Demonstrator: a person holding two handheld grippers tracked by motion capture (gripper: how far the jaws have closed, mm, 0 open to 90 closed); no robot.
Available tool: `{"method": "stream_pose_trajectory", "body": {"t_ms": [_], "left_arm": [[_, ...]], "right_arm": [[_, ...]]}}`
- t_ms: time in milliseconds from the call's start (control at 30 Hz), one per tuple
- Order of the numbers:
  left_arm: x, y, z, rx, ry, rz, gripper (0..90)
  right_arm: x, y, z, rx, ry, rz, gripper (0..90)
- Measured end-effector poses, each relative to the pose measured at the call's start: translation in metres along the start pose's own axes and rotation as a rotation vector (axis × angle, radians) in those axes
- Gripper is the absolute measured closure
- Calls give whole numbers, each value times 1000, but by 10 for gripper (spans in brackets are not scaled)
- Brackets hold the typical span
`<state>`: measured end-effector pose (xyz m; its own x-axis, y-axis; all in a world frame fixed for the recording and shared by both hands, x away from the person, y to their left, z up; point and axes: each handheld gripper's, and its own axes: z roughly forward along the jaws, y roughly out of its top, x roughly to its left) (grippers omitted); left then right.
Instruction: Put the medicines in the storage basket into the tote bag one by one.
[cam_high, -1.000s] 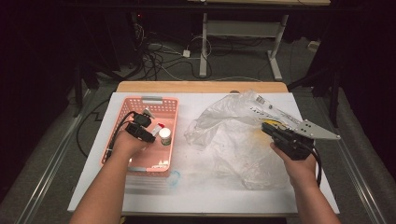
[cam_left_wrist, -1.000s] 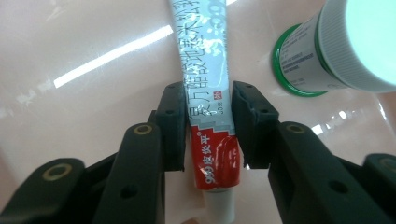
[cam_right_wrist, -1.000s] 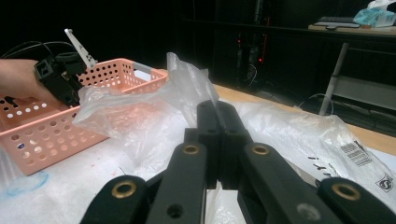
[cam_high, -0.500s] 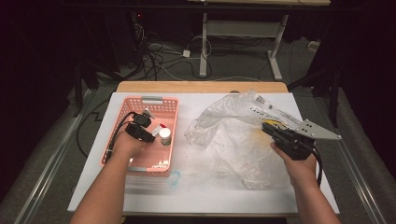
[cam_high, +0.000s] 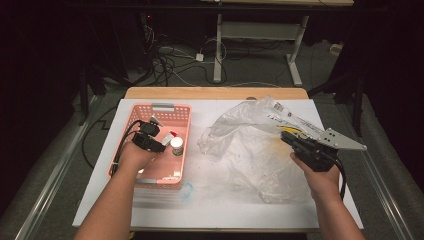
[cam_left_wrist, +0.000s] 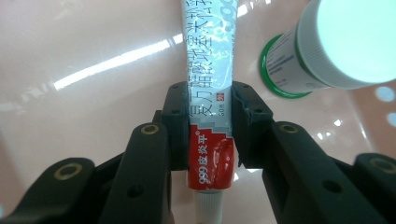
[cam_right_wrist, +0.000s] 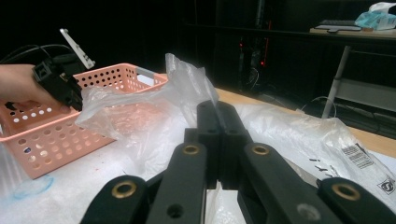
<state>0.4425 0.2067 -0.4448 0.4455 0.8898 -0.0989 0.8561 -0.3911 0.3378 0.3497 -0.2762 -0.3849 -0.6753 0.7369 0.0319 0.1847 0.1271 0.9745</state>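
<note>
My left gripper (cam_high: 161, 137) reaches down into the pink basket (cam_high: 161, 107). In the left gripper view it (cam_left_wrist: 211, 100) is shut on a red and silver ointment tube (cam_left_wrist: 208, 42), which lies on the basket floor with its white cap toward the camera. Beside the tube stands a white-capped bottle (cam_left_wrist: 327, 46) with a green base, also seen as the bottle (cam_high: 176, 145) in the high view. My right gripper (cam_high: 286, 136) is shut on an edge of the clear plastic bag (cam_high: 250, 145). The right gripper view shows those jaws (cam_right_wrist: 218, 116) together, pinching the bag (cam_right_wrist: 154, 102) and holding it up.
The basket (cam_right_wrist: 60, 140) sits at the table's left, on a white cover (cam_high: 225, 210). The bag spreads over the middle and right. A small blue ring (cam_high: 186, 189) lies in front of the basket. A bare wooden strip (cam_high: 215, 93) runs along the far edge.
</note>
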Motion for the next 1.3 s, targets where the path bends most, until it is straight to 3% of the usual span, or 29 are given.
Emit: {"method": "stream_pose_trajectory", "body": {"t_ms": [133,333,567,933,1300], "left_arm": [[3,-5,-8,-44,-2,-24,684],[0,-13,-17,-104,-15,-27,684],[-3,-22,-29,-196,-56,-31,684],[-15,-35,-48,-293,-87,-1,683],[-31,-54,-55,-363,-77,34,682]], "right_arm": [[0,0,0,6,0,-4,900],[1,0,1,4,0,-8,900],[0,0,1,5,0,-6,900],[0,0,1,2,6,-13,900],[1,1,0,1,4,-10,900]]}}
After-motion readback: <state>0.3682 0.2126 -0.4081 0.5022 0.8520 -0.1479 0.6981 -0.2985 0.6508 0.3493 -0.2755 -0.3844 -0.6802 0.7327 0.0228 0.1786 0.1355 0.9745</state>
